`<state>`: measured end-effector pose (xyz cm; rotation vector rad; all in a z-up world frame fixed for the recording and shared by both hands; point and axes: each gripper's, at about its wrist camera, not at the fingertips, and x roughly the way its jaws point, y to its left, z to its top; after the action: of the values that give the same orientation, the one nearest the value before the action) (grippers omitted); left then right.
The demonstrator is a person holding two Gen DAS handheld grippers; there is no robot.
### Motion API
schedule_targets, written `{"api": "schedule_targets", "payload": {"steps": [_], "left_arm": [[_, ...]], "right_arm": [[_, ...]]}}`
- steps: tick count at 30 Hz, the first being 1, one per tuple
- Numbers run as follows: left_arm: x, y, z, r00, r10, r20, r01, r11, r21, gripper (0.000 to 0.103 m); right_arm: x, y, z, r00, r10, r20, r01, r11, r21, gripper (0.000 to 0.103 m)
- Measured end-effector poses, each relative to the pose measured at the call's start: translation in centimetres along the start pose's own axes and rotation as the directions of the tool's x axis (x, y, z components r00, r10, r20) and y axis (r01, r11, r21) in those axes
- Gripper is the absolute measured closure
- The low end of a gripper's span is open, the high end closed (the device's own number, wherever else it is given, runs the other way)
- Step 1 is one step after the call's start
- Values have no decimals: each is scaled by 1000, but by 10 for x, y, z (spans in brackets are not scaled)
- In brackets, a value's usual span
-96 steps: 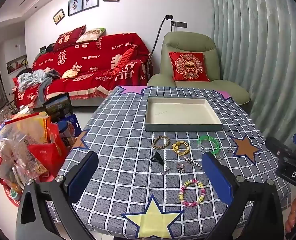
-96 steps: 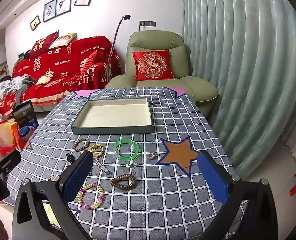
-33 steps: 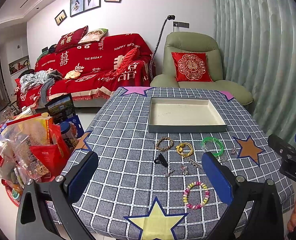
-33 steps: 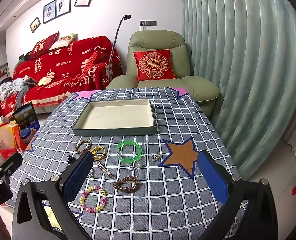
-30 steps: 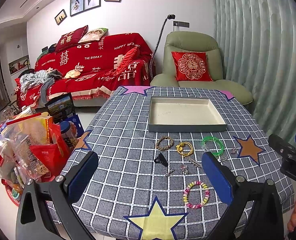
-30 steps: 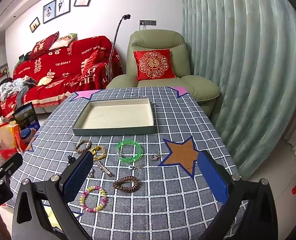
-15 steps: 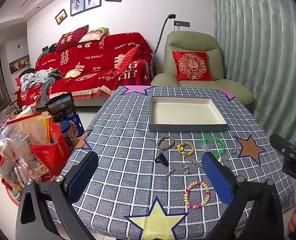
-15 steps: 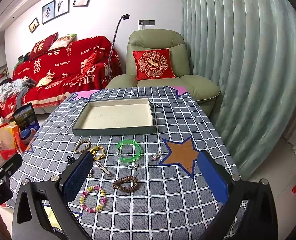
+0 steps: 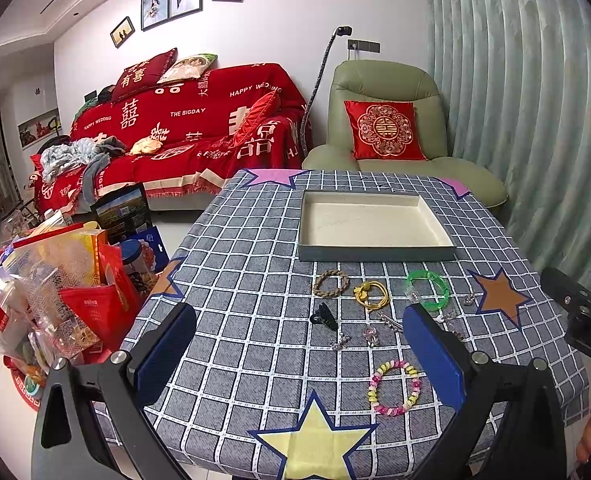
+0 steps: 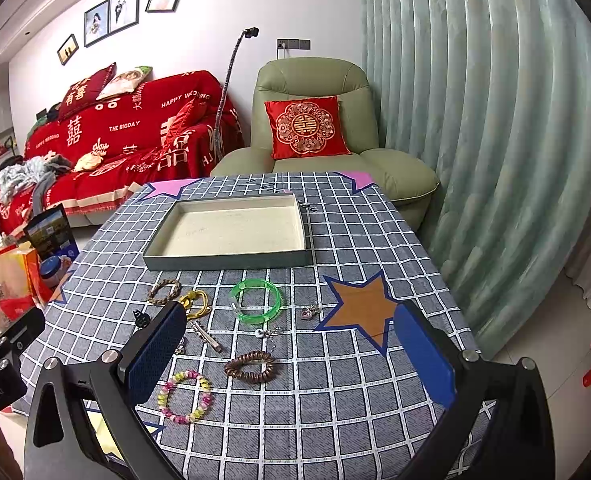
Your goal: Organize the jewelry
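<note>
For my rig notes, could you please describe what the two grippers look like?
Both match: the left gripper and right gripper have black, angular frames with triangular cut-outs and silver screws, each carrying two flat blue textured pads. No cables or sleeves show.

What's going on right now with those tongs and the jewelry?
Left tongs and right tongs open, holding nothing. Tray empty; green bangle and beaded bracelet loose on the tablecloth. Nothing blocking.

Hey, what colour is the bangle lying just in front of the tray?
Translucent bright green bangle; clearest in the right wrist view.
</note>
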<state>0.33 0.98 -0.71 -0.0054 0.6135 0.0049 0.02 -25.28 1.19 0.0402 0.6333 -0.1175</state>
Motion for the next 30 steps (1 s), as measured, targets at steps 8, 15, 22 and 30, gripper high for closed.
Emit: {"api": "schedule_targets", "payload": {"steps": [8,15,22,30], "left_arm": [[0,1,0,1000,0,-2,0,1000,2,0],[0,-1,1,1000,1,-2,-1,1000,1,0],[0,-1,1,1000,1,-3,-1,1000,1,0],[1,-2,2,1000,2,-4,-2,1000,3,0]], "right_arm": [[0,0,0,1000,-1,-1,1,1000,0,0],[1,0,-1,1000,-1,-6,1,1000,0,0],[2,-1,-1,1000,-1,-5,1,1000,2,0],[2,-1,-1,1000,0,-8,0,1000,0,0]]}}
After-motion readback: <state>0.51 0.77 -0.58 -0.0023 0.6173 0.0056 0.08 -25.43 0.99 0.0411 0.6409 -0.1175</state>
